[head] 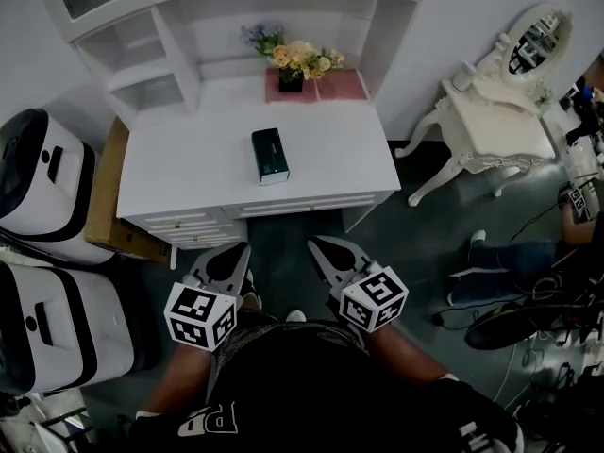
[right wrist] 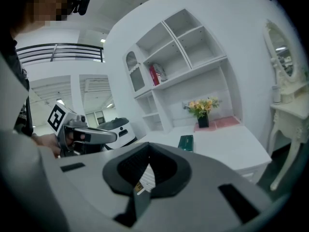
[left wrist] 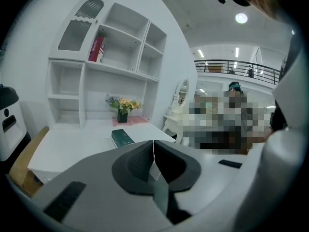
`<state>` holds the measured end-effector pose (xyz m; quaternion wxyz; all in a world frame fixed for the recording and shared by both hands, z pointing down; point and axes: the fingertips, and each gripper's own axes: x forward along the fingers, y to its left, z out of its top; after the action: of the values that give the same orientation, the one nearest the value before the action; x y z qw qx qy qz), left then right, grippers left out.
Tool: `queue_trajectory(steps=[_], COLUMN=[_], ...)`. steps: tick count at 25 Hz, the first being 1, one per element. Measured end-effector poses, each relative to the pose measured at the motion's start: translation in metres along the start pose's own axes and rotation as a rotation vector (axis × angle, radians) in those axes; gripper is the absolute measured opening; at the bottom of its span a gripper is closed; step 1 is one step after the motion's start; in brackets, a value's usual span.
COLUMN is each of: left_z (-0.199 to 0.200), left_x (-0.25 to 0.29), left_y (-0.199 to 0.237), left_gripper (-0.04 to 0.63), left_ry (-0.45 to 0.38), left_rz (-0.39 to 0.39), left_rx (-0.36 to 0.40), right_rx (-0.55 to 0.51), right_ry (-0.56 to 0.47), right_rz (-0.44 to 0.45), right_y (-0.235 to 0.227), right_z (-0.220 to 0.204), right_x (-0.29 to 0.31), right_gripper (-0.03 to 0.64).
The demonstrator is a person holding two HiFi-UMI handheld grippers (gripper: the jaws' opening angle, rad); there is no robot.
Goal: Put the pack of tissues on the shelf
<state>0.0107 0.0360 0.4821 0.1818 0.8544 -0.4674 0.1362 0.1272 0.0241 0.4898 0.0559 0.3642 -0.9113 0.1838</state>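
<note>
**Pack of tissues point(head: 270, 156) untouched on the counter, all the work ahead**

The pack of tissues is a dark green box lying flat near the middle of the white counter point(head: 189, 173), with its long side running from near to far. Nothing touches it. It sits well apart from the flowers point(head: 294, 62) and the pink mat point(head: 335, 86) at the far edge, and apart from the shelf point(head: 156, 59), which rises at the far side with open compartments at the far left and above.

I hold both tongs low, on the near side of the counter's front edge, short of the drawers point(head: 193, 225). The left tongs point(head: 238, 253) have their jaws together, meeting along a thin line with nothing between them. The right tongs point(head: 321, 249) are closed too and carry nothing. In each gripper view the box shows beyond the closed tips, so both tools point roughly toward it.

As I judge it, no part of the task is done. The approach is not finished, the box is not gripped, and the shelf compartments I can see hold nothing from the counter, only a red book point(left wrist: 97, 49) high up. What is left is to part one pair of jaws, reach over the counter edge, close on the box across its narrow sides, lift it and set it in a compartment. The low bays at the far left look like the nearest free spots.
</note>
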Motion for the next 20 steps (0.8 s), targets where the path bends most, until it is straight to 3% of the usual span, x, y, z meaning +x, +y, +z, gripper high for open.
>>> queue_trajectory(steps=[20], left_z=[0.024], left_x=[0.048], left_y=[0.099], left_gripper=[0.017], left_ry=[0.043], left_rz=[-0.02], left_rx=[-0.025], right_rx=[-0.017], right_ry=[0.07], right_rz=[-0.035], right_y=[-0.024], right_z=[0.021], right_x=[0.1], right_gripper=[0.009])
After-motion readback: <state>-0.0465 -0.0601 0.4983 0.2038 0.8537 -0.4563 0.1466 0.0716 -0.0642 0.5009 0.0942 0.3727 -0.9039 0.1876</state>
